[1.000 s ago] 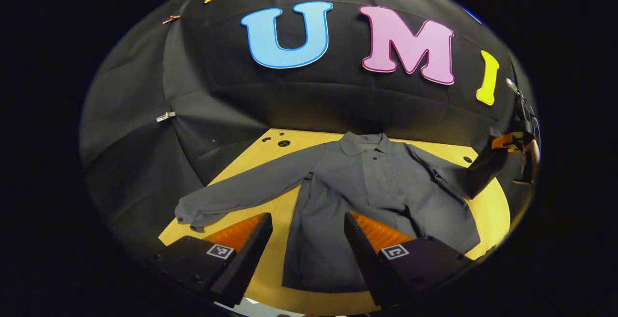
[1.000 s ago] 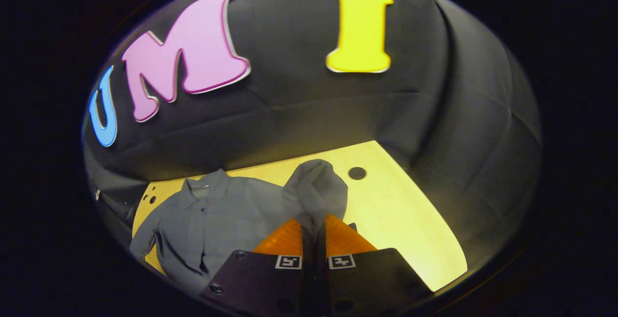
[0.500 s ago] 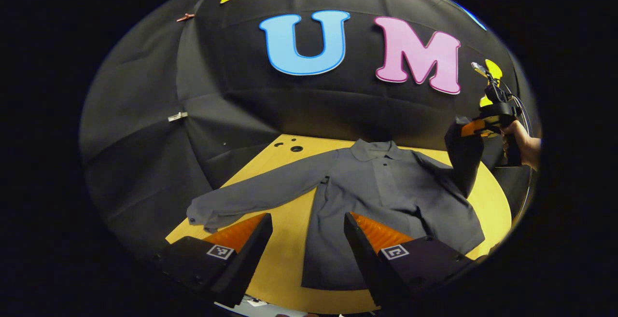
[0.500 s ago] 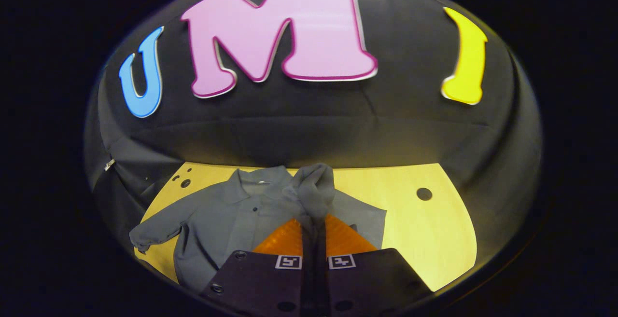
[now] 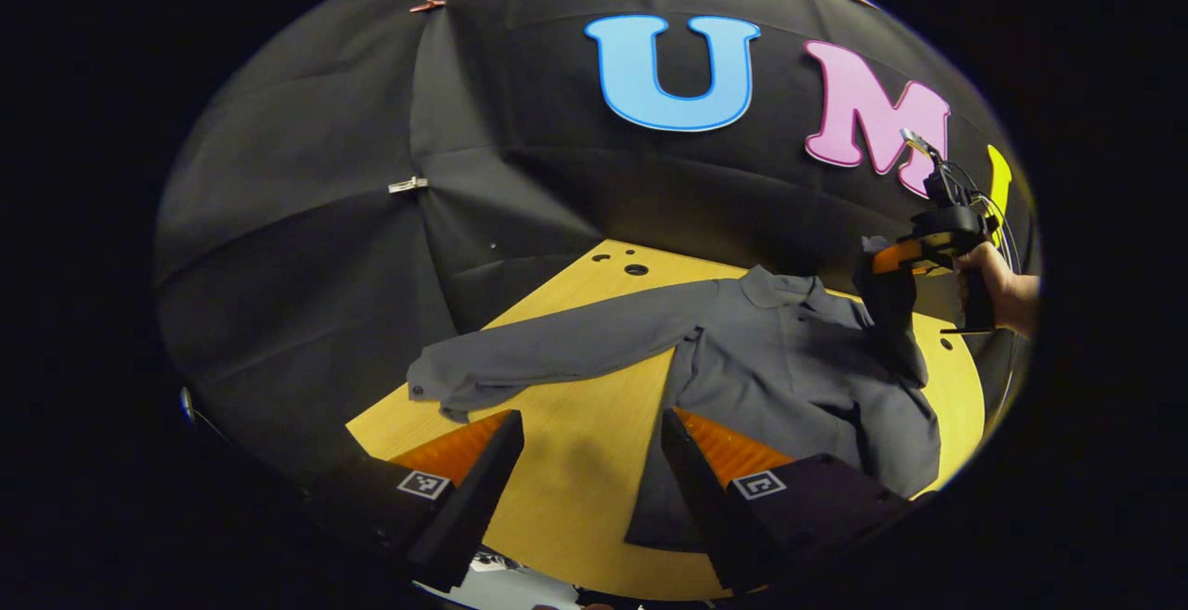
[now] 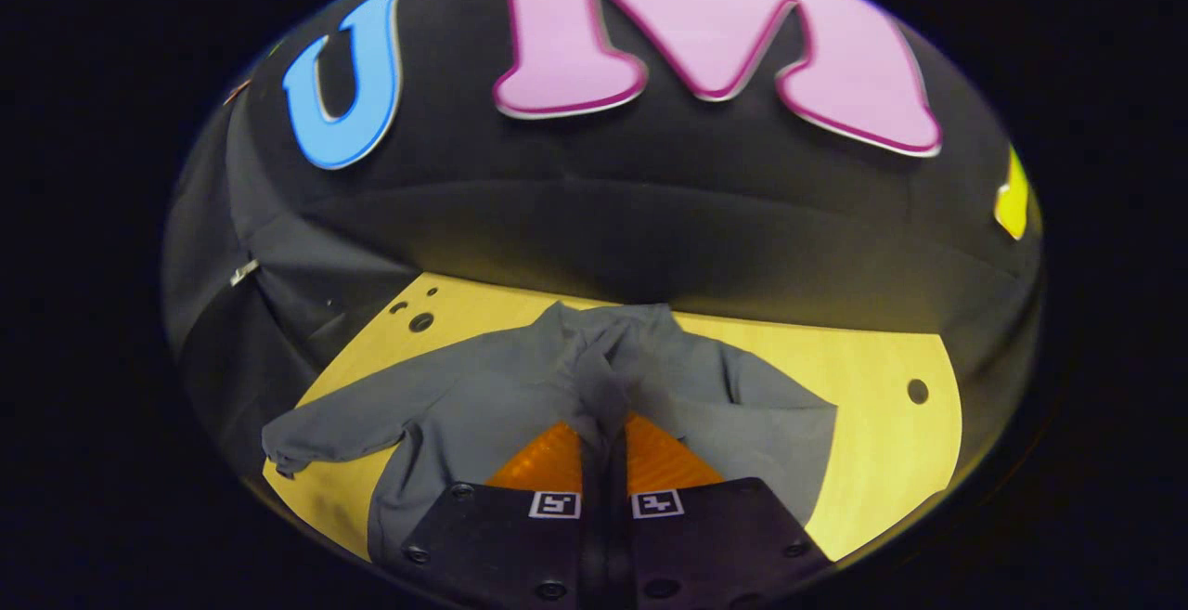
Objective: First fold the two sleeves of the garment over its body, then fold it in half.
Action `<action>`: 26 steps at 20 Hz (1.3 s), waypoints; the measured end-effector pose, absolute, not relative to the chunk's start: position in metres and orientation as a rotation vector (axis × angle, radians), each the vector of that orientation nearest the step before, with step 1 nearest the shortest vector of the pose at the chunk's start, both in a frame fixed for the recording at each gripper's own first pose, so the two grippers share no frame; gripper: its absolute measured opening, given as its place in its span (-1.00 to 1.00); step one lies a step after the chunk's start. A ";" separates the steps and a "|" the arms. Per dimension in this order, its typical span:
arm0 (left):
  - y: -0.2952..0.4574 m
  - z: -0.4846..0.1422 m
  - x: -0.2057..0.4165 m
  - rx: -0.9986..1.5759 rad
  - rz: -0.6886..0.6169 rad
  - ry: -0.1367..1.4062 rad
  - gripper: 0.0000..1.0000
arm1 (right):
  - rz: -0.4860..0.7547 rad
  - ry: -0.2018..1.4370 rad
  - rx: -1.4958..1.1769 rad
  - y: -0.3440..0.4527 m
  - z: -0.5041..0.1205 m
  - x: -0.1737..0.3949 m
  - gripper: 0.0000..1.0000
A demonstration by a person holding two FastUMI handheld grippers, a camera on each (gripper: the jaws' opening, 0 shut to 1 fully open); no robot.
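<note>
Left gripper view takes in the right gripper [image 5: 880,264] from the side, a hand [image 5: 991,278] behind it, lifting one sleeve [image 5: 889,313] above the grey shirt [image 5: 789,378]; the left gripper [image 5: 592,457] hangs with fingers spread wide over the wooden table [image 5: 575,471], holding nothing. Right gripper view looks straight along its closed fingers [image 6: 557,457], pinched on that sleeve [image 6: 599,378] over the shirt's chest. The other sleeve [image 5: 548,355] lies flat, stretched outward.

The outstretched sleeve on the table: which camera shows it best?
The left gripper view: the outstretched sleeve lies flat in full length from shoulder to cuff. The right gripper view shows it smaller, off to the side near the edge.
</note>
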State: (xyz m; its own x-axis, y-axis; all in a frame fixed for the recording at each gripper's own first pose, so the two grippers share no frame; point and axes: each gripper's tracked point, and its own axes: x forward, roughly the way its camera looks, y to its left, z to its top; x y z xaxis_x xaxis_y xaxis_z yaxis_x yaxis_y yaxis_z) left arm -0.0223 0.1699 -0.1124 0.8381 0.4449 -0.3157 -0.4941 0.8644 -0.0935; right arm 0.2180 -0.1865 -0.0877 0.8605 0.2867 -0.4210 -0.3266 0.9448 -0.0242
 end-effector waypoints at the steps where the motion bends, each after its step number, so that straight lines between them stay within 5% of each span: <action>1: 0.173 -0.115 -0.025 -0.190 0.511 0.291 0.89 | 0.343 0.432 -0.111 -0.179 -0.091 0.219 -0.89; 11: 0.211 -0.145 -0.024 -0.310 0.586 0.277 0.84 | 0.471 0.542 -0.194 -0.121 -0.135 0.207 -1.00; 15: 0.223 -0.147 -0.027 -0.335 0.604 0.253 0.92 | 0.474 0.552 -0.235 -0.120 -0.143 0.206 -0.71; 16: 0.226 -0.151 -0.028 -0.344 0.610 0.257 0.92 | 0.468 0.549 -0.248 -0.122 -0.142 0.207 -0.80; 17: 0.230 -0.155 -0.029 -0.350 0.619 0.264 0.92 | 0.461 0.545 -0.256 -0.124 -0.142 0.206 -0.34; 18: 0.235 -0.158 -0.030 -0.353 0.628 0.266 0.92 | 0.470 0.546 -0.252 -0.123 -0.141 0.204 -0.48; 21: 0.248 -0.158 -0.035 -0.348 0.654 0.265 0.92 | 0.483 0.534 -0.234 -0.121 -0.138 0.195 0.55; 22: 0.254 -0.158 -0.037 -0.344 0.663 0.267 1.00 | 0.481 0.533 -0.235 -0.123 -0.137 0.194 0.48; 23: 0.260 -0.158 -0.038 -0.342 0.672 0.269 0.92 | 0.481 0.530 -0.235 -0.125 -0.137 0.191 0.71; 26: 0.273 -0.155 -0.040 -0.353 0.687 0.268 0.93 | 0.465 0.522 -0.232 -0.133 -0.132 0.184 0.89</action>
State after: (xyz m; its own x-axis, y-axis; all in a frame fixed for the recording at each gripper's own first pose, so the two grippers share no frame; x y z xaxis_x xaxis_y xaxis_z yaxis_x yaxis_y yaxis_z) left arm -0.0396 0.2734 -0.1551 0.7430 0.5681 -0.3537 -0.6576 0.7182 -0.2278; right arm 0.1841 -0.1328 -0.1322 0.7661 0.3666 -0.5279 -0.4823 0.8708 -0.0952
